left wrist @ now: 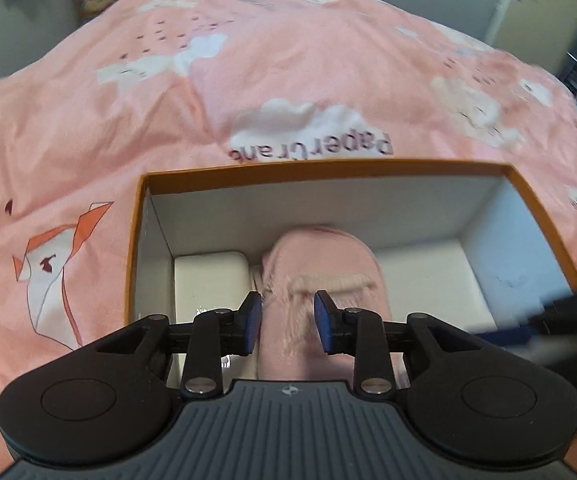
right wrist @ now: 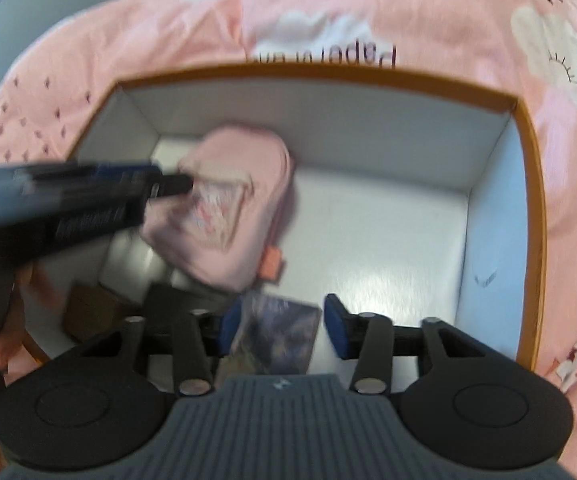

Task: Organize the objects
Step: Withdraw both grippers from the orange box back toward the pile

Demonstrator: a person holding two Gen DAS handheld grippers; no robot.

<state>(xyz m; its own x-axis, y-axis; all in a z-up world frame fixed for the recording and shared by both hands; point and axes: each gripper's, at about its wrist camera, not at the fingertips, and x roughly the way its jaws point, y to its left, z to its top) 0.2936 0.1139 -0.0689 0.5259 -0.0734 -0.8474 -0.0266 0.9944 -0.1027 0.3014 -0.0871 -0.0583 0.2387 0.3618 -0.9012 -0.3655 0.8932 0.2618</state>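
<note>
An open box with an orange rim [left wrist: 328,166] and white inside stands on a pink bedspread; it also shows in the right wrist view [right wrist: 536,184]. A small pink backpack [left wrist: 324,264] lies inside it, also in the right wrist view [right wrist: 240,200]. My left gripper [left wrist: 288,322] is open just above the backpack, its jaws either side of it. In the right wrist view it reaches in from the left [right wrist: 88,196]. My right gripper [right wrist: 276,330] is open over the box, above a dark glossy packet [right wrist: 276,328] lying between its jaws.
The pink bedspread [left wrist: 128,100] with clouds and crane prints surrounds the box. A white block [left wrist: 208,284] lies in the box left of the backpack. A brown object [right wrist: 92,312] and a dark one [right wrist: 168,300] sit at the box's near left. Grey wall behind.
</note>
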